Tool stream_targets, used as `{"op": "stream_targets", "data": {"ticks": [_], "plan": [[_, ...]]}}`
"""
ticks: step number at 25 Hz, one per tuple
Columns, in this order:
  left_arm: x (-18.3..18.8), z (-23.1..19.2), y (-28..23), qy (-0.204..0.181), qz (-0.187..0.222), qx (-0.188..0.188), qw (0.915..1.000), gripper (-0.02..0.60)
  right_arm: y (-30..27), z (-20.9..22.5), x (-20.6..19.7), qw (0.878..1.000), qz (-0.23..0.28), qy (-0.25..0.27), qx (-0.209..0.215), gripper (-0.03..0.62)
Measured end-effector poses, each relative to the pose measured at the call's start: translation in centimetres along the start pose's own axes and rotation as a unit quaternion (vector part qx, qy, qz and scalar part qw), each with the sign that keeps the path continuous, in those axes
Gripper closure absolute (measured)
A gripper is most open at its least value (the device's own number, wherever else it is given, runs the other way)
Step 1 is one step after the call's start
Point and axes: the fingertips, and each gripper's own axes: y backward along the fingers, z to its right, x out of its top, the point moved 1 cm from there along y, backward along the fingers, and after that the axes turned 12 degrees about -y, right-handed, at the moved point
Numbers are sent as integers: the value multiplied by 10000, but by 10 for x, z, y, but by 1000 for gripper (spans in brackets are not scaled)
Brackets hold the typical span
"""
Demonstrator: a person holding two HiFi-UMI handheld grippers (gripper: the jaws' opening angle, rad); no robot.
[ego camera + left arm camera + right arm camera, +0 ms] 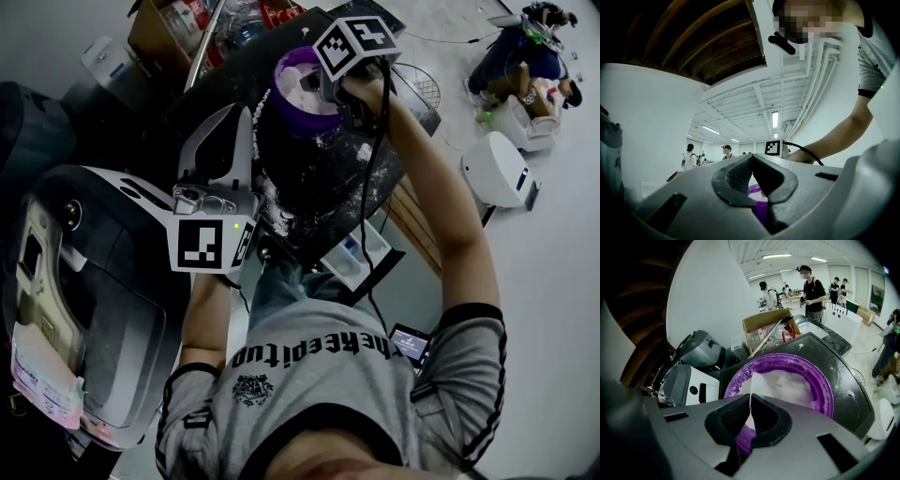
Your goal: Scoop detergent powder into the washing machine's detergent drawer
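Observation:
A purple bowl (298, 94) (820, 380) of white detergent powder stands on the black washing machine top (309, 187). My right gripper (328, 86) (751, 401) hangs over the bowl's near rim, shut on the purple handle of a scoop (743, 442). The scoop's pale blade (757, 383) dips into the powder. My left gripper (236, 122) (752, 159) is left of the bowl, shut with nothing in it. Behind its jaws the bowl (761, 206) shows purple. The detergent drawer (359, 255) stands pulled out at the machine's front, below the right arm.
Spilled powder dusts the machine top (855, 394). A grey and white appliance (89, 281) sits to the left. An open cardboard box (768, 329) stands behind the machine. A white unit (497, 169) sits on the floor to the right. People (813, 291) stand far back.

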Motion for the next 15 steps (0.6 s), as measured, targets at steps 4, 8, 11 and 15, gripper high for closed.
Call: {"op": "stream_targets", "data": {"ticks": [4, 8, 11, 15], "plan": [[1, 0, -2, 8, 24, -29, 10000, 577, -1, -7, -3, 9995, -103, -101, 278, 586], [2, 1, -6, 15, 44, -68, 10000, 577, 3, -12, -8, 9988, -154, -264, 386, 586], [2, 1, -9, 31, 57, -96, 9999, 577, 6, -15, -11, 9977, -167, -416, 514, 586], [2, 1, -10, 47, 65, -130, 9999, 577, 10, -13, -10, 9960, -34, -595, 660, 586]]}}
